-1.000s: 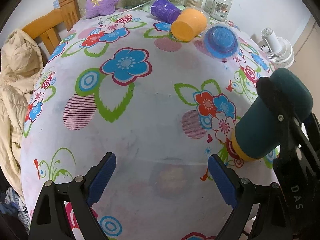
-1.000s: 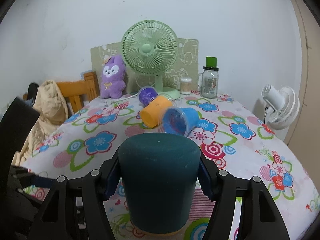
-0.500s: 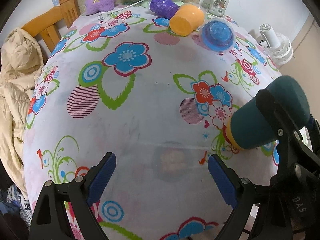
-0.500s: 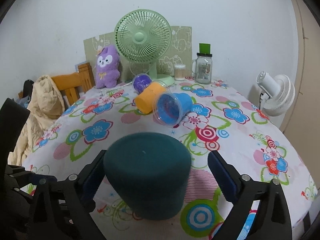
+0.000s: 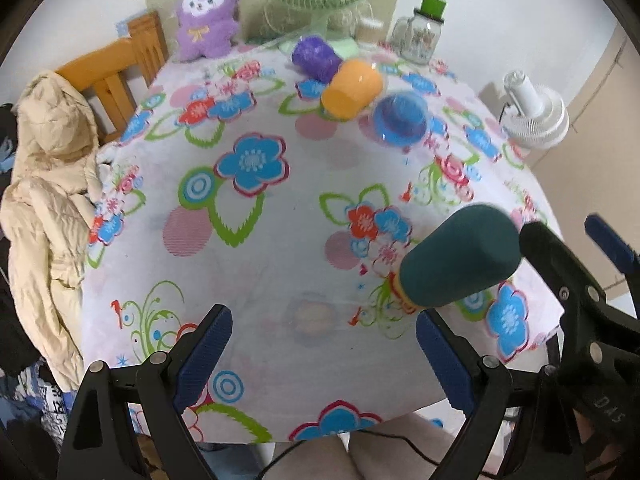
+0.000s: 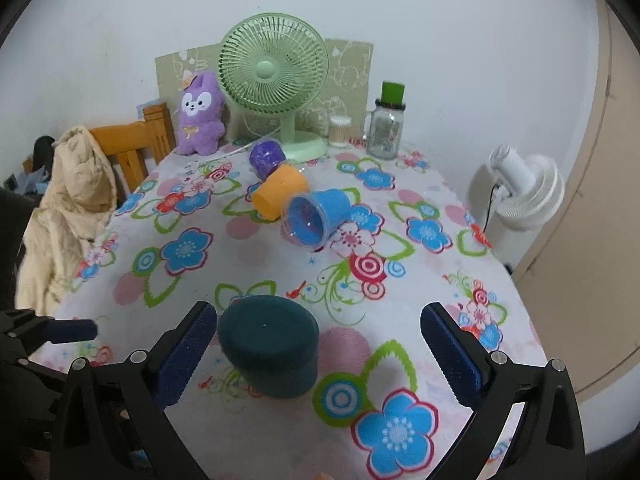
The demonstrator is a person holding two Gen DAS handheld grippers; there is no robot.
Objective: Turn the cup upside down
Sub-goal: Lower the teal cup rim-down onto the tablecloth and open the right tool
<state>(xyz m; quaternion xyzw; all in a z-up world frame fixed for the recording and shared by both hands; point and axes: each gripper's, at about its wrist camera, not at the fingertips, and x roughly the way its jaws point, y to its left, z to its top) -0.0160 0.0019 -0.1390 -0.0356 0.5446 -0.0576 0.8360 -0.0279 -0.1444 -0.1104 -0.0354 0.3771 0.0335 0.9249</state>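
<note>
A dark teal cup [image 6: 270, 350] stands upside down on the flowered tablecloth [image 6: 248, 264] near the front edge; it also shows in the left wrist view [image 5: 460, 258]. My right gripper [image 6: 320, 346] is open, its jaws wide apart and clear of the cup, drawn back above it. My left gripper [image 5: 322, 354] is open and empty over the front of the table, left of the cup. Three more cups lie on their sides at the back: blue [image 6: 316, 218], orange [image 6: 280, 190] and purple [image 6: 266, 156].
A green desk fan [image 6: 274, 80], a purple plush toy [image 6: 200, 114], a glass jar with green lid [image 6: 388, 124] and a small container [image 6: 340, 130] stand at the back. A wooden chair with a beige jacket [image 6: 68, 208] is at left. A white fan [image 6: 524, 188] stands right.
My right gripper opened and let go of the teal cup, then drew back and up. The cup now stands upside down on the table. The left gripper rose slightly.
</note>
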